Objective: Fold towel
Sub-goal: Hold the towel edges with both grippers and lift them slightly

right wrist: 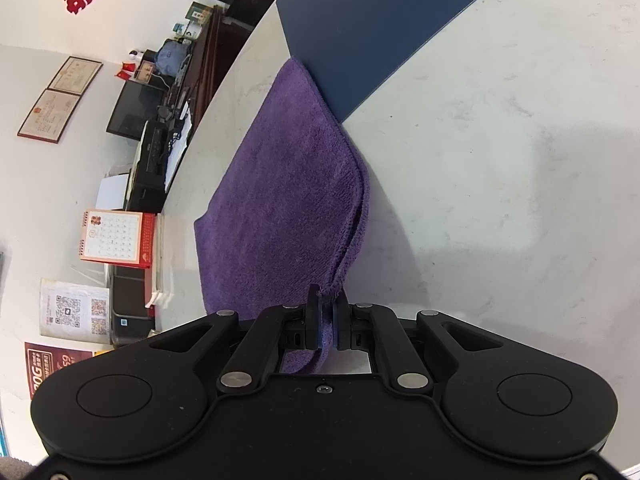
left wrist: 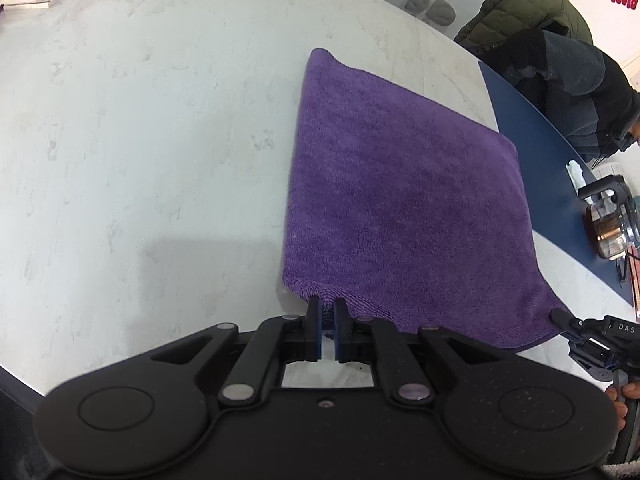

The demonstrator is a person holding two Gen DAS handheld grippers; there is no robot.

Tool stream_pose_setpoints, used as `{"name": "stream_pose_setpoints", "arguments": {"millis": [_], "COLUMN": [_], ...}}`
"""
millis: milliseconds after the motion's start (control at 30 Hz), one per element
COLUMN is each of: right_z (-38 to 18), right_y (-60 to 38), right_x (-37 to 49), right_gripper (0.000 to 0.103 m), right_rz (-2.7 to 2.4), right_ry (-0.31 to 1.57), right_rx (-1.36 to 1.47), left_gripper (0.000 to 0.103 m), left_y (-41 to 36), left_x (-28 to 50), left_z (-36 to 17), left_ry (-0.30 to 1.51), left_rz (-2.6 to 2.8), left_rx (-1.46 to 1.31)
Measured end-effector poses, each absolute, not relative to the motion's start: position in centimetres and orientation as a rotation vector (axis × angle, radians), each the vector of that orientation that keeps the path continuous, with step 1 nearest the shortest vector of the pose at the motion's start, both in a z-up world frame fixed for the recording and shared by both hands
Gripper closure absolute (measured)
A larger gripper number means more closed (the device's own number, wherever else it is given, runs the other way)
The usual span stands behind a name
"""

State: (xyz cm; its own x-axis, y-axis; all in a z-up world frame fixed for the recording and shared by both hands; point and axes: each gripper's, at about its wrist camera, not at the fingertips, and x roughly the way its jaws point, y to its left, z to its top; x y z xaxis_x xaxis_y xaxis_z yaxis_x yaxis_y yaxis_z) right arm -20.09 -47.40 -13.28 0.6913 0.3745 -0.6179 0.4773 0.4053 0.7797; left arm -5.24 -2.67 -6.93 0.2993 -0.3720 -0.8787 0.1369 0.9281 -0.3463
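1. Pale, mottled table [left wrist: 140, 128] fills most of both wrist views, with a dark blue panel [right wrist: 372, 28] lying on it and office clutter along a white wall behind.

2. Left hand-held gripper [left wrist: 328, 308] has its jaws drawn nearly together, pinching the near hem of the purple towel [left wrist: 392, 184] close to that hem's left corner — the blue pads clamp the fabric edge.

3. Right hand-held gripper [right wrist: 327, 300] is likewise almost closed, clamped on the towel [right wrist: 288, 200] at a corner where two stacked hems meet; a fold of purple cloth hangs down between and below its fingers.

4. Ahead of the left hand-held gripper the towel runs away over the table, doubled over, with a smooth folded edge on its left side and its far corner well beyond the fingertips.

5. To the right of the left hand-held gripper, the right hand-held gripper [left wrist: 560, 316] shows at the towel's other near corner, with a person's hand [left wrist: 620, 400] behind it.

6. Ahead of the right hand-held gripper the towel's far end reaches the blue panel, and its layered open edges run along its right side.

7. Farther right of the left hand-held gripper — a glass pot [left wrist: 612, 232] stands on the blue panel, and a seated person in a dark jacket [left wrist: 568, 92] is beyond.

8. Left of the right hand-held gripper, a calendar [right wrist: 116, 238] and framed certificates [right wrist: 60, 98] are against the wall.
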Motion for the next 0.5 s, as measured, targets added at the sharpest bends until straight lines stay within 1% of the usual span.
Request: {"name": "stream_pose_setpoints", "arguments": {"millis": [500], "right_z": [-11.8], "right_y": [-48.4], "right_x": [-18.0], "right_gripper": [0.099], "right_rz": [-0.037], "right_ry": [0.771], "right_rx": [1.243], "left_gripper": [0.098], "left_y": [-2.2], "left_x": [-2.7], "left_z": [-4.6], "left_ry": [1.148], "left_rz": [-0.349], "left_rx": [-0.252]}}
